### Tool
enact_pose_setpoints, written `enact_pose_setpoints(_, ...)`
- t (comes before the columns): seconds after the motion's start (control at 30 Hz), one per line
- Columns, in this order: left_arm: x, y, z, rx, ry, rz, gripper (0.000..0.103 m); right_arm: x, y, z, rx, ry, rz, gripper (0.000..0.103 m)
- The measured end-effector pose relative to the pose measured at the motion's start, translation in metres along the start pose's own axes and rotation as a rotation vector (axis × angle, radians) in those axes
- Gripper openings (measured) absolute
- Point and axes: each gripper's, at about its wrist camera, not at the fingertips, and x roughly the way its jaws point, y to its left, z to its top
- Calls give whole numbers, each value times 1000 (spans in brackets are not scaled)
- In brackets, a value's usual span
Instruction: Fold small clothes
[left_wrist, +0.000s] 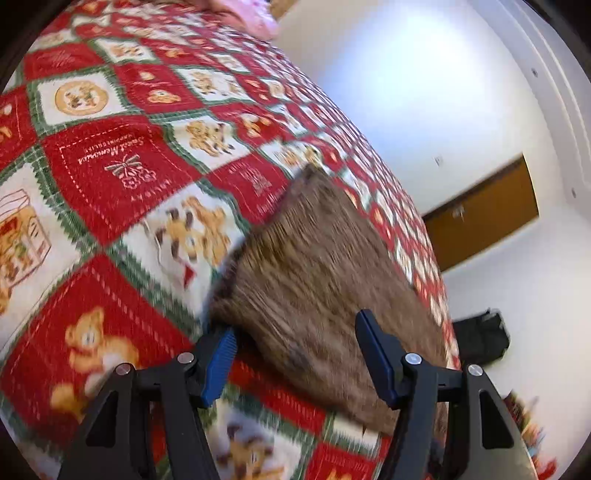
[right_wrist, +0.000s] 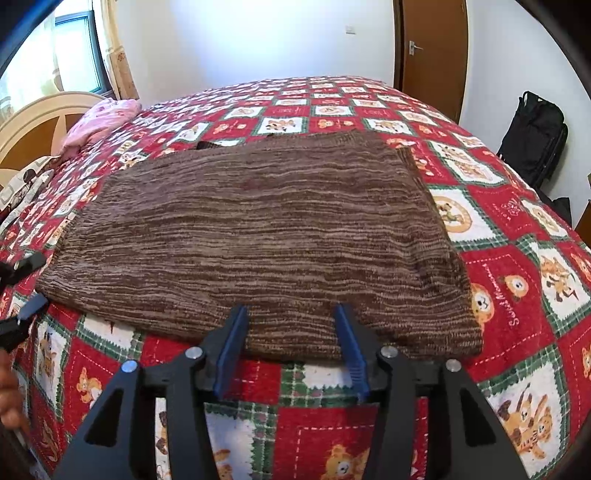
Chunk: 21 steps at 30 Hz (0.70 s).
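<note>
Sweater (right_wrist: 255, 236) near edge between right gripper (right_wrist: 291, 332) parted jaws.

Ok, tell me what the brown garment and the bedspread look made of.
Brown garment: probably a chunky, fuzzy knit, maybe chenille; ribbed rows of mixed brown and tan yarn, matte. Bedspread: looks like printed woven cotton, matte; flat bear-and-check pattern with wrinkles.

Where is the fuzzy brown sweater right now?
The fuzzy brown striped knit sweater lies flat on the red, white and green teddy-bear quilt, mid-frame in the right wrist view, its near edge by the open right claw.
</note>
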Motion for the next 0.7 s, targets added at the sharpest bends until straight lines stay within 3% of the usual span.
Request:
enact_pose_setpoints(0.1, 1, 1, -2, 13, -9, -2, 44, 0, 0, 0, 0, 0, 0, 54)
enact_pose_setpoints(0.17, 4, 4, -6, 33, -8, 20, 19, 0, 0, 0, -3, 0, -3, 54)
enact_pose_setpoints(0.23, 4, 14, -7, 6, -14, 17, 10, 0, 0, 1, -7, 1, -7, 54)
enact_pose_setpoints(0.33, 3, 17, -6, -1, -8, 8, 10, 0, 0, 1, -9, 1, -9, 54)
enact_pose_setpoints(0.5, 0, 4, -5, 67, 2, 70, 14, -8, -1, 4, 3, -17, 8, 54)
enact_pose_setpoints(0.63, 1, 5, -1, 55, -9, 44, 33, -30, 9, 24, -35, -56, 31, 55)
enact_pose_setpoints(0.7, 3, 7, 1, 33, -5, 6, 42, -38, 18, 37, -56, -72, 54, 66)
